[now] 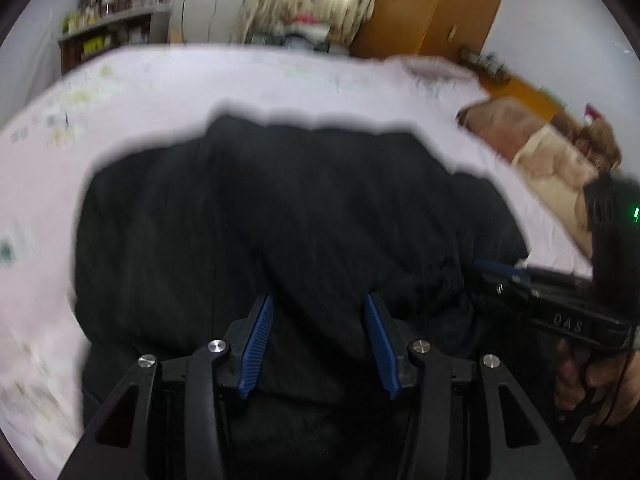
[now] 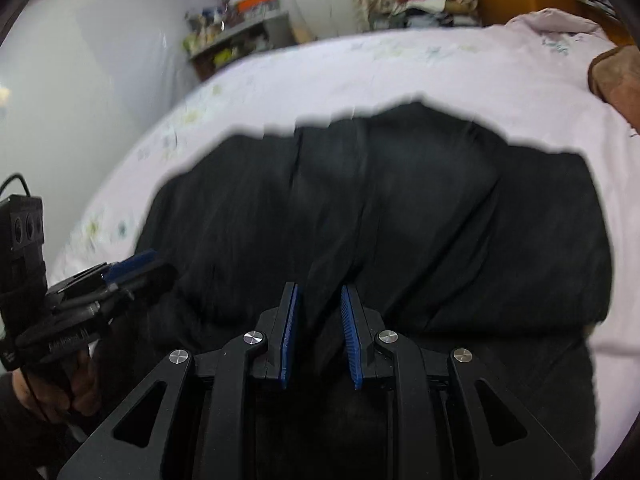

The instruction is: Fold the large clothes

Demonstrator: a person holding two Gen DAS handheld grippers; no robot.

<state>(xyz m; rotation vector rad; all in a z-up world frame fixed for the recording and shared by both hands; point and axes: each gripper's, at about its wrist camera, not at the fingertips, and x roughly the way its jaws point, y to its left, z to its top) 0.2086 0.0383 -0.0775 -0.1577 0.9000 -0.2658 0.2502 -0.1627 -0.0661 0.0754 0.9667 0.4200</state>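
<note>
so the right gripper (image 2: 319, 332) has its ribbed blue pads (image 2: 289, 336) drawn close, with a ridge of the black garment (image 2: 400, 208) running up between them; it looks pinched, though motion blur keeps me from being sure the pads bite. the left gripper (image 1: 319, 344) stands wider, jaws apart with dark cloth lying between them, and i cannot tell whether it is gripped or merely under them. judged as a fold in hand, both claws should carry the near edge together at one height and keep the hem taut between them, so the heavy fabric lands square rather than bunching. the garment is thick, matte, softly creased, with a seam down its middle, spread on the pale lilac printed bedsheet (image 2: 400, 68). a brown pillow (image 1: 516, 132) lies near the bed's far right.
</note>
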